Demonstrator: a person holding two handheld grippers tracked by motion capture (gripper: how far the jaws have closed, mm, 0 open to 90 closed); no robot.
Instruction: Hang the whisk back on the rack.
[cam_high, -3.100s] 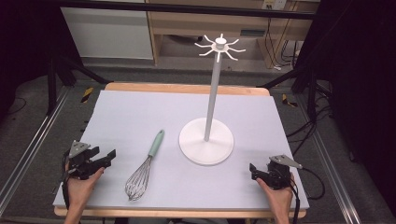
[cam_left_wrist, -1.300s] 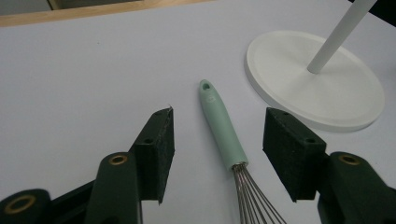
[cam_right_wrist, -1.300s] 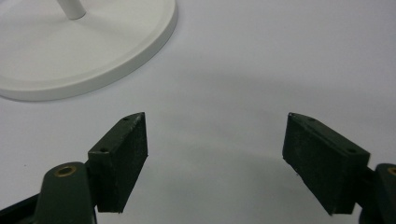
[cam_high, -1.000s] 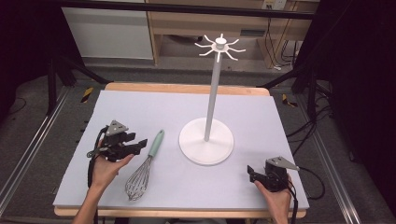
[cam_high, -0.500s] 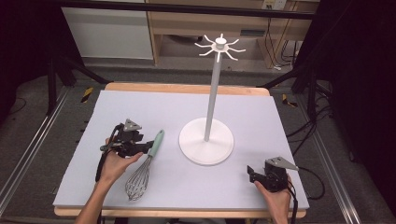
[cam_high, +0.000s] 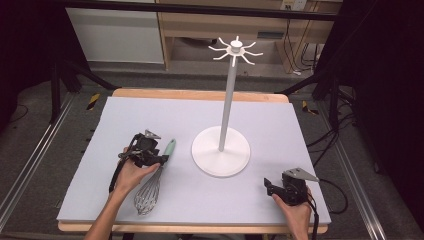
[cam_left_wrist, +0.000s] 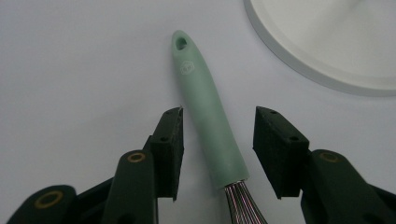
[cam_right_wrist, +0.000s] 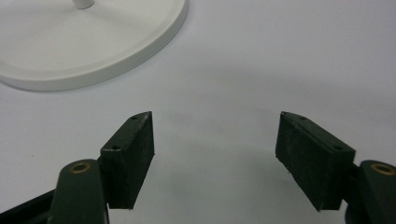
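Compared with the frame from about three seconds back, the left tool (cam_high: 159, 159) has left the near left corner of the counter (cam_high: 125, 120) and come in over the handle of the wire whisk with the mint-green handle (cam_high: 155, 172); half a second back it was already at the handle, slightly farther up the mat; the right tool (cam_high: 272, 187) sits at the near right corner much as it did in all the earlier frames; the whisk itself lies where it lay before, handle pointing away from the person and the wire balloon toward the near edge, just left of the white round-based stand with a tall post and radiating hooks (cam_high: 221, 150); in the left gripper view the left tool (cam_left_wrist: 217, 140) straddles the lower part of the whisk's green handle (cam_left_wrist: 205, 116), near where the wires begin, with a pad on each side; its jaws are closing, about half open, and a strip of counter shows between each pad and the handle, so nothing is gripped yet; the stand's base (cam_left_wrist: 327, 42) lies just beyond at the upper right; in the right gripper view the right tool (cam_right_wrist: 215, 149) has its jaws moderately wide and closing, with bare grey counter between them; the stand's base (cam_right_wrist: 93, 42) lies ahead at the upper left, apart from the pads.
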